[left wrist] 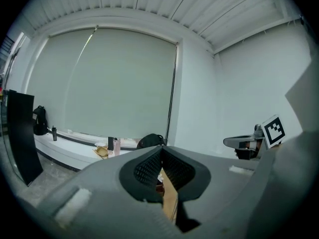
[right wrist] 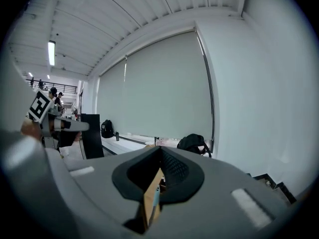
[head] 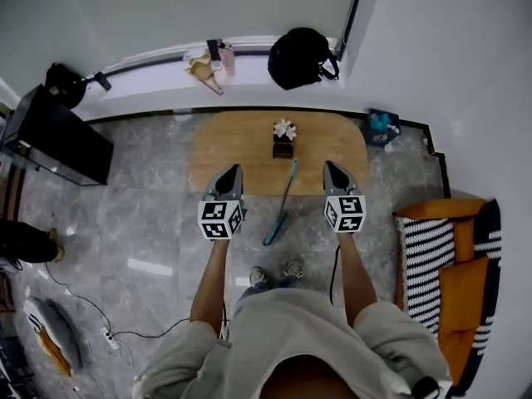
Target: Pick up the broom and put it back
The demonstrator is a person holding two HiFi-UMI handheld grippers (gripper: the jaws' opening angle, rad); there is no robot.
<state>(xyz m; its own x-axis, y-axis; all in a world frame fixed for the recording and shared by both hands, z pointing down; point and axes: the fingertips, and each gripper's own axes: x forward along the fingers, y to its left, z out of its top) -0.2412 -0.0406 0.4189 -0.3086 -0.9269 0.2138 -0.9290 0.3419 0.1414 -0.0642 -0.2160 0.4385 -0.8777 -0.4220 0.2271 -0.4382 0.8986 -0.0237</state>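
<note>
Both hands are up in front of me right now. My left gripper [head: 234,169] is closed with nothing in it; in the left gripper view the two pads meet at the tips and there's only bare air past them. Same story for my right gripper [head: 331,166]: jaws together, holding nothing.

The broom [head: 281,204] is the teal stick down on the floor between the two grippers, touching neither. Its thin end points toward 1 o'clock and crosses the near edge of the wooden table [head: 224,144]. Its thicker end sits toward 7 o'clock, just ahead of my shoes [head: 274,273]. Can't tell if it's leaning on the table or lying flat.

The table is at 12 o'clock from me, with a small dark box with a flower [head: 283,138] on it. Farther off at 12 to 1 o'clock there's a black backpack [head: 299,56] on the window ledge. A striped and orange sofa [head: 449,264] is over at 4 o'clock.
</note>
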